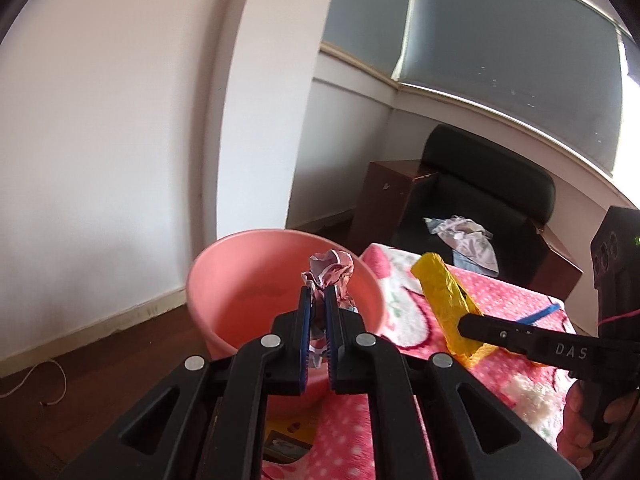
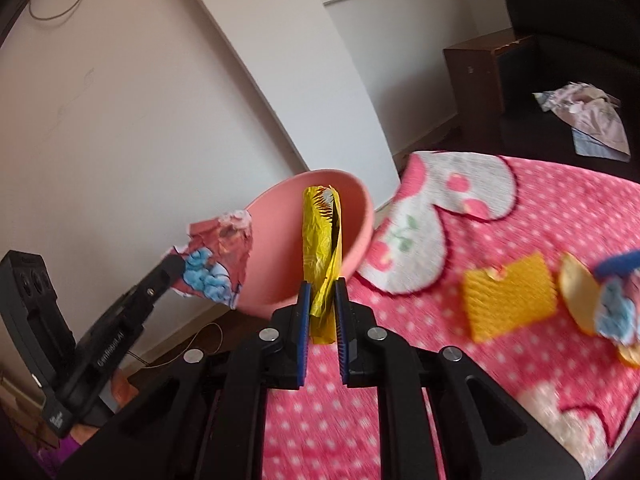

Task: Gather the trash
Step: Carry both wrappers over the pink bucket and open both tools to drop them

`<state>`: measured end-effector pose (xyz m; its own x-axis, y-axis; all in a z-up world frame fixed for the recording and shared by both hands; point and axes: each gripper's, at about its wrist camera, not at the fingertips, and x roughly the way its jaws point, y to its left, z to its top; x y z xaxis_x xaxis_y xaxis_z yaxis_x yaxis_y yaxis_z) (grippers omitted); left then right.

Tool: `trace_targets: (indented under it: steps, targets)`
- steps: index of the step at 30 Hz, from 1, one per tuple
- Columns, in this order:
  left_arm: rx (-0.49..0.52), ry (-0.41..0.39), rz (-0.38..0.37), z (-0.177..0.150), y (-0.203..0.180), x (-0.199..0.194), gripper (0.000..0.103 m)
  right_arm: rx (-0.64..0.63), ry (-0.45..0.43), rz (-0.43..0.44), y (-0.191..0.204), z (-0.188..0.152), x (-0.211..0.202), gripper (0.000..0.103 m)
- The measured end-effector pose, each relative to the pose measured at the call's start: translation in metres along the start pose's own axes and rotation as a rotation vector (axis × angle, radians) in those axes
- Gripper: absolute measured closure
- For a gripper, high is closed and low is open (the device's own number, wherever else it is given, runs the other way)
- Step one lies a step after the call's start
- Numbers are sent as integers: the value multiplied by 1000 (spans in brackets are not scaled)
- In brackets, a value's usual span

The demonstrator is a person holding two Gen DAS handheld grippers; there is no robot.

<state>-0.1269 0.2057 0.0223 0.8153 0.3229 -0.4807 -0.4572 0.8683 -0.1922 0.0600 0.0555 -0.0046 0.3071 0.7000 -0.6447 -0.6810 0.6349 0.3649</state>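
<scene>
- Grippers counted: two. Left gripper (image 1: 318, 294) is clamped on one crumpled pink wrapper (image 1: 330, 270), held over the pink basin (image 1: 224, 276).
- Right gripper (image 2: 322, 290) is clamped on one yellow wrapper (image 2: 322, 240), held just beside the basin's rim, above the pink blanket (image 2: 500, 380).
- One basin is seen, at the blanket's edge.
- Remaining on the blanket, well apart from the basin: one orange cracker (image 2: 510, 298), one peel piece (image 2: 576, 294), one blurred blue-and-pink scrap (image 2: 616, 308).

Crumpled pink wrapper (image 1: 330, 276) & yellow wrapper (image 2: 322, 256) by pink basin (image 1: 256, 280); both upright.
</scene>
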Motion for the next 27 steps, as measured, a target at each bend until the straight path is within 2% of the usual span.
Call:
trace_targets:
  steps: [9, 19, 22, 24, 27]
  targets:
    - [-34, 41, 48, -1, 15, 34, 97, -12, 63, 15, 18, 15, 50, 91]
    - [-62, 77, 71, -6, 28, 48, 97, 8, 103, 2, 17, 16, 83, 90]
    - [-66, 76, 70, -7, 30, 47, 86, 23, 113, -4, 15, 14, 89, 89]
    - [-69, 72, 72, -7, 28, 48, 75, 26, 116, -8, 14, 14, 91, 87]
    - [-83, 68, 70, -6, 30, 46, 70, 18, 115, -11, 15, 15, 93, 86]
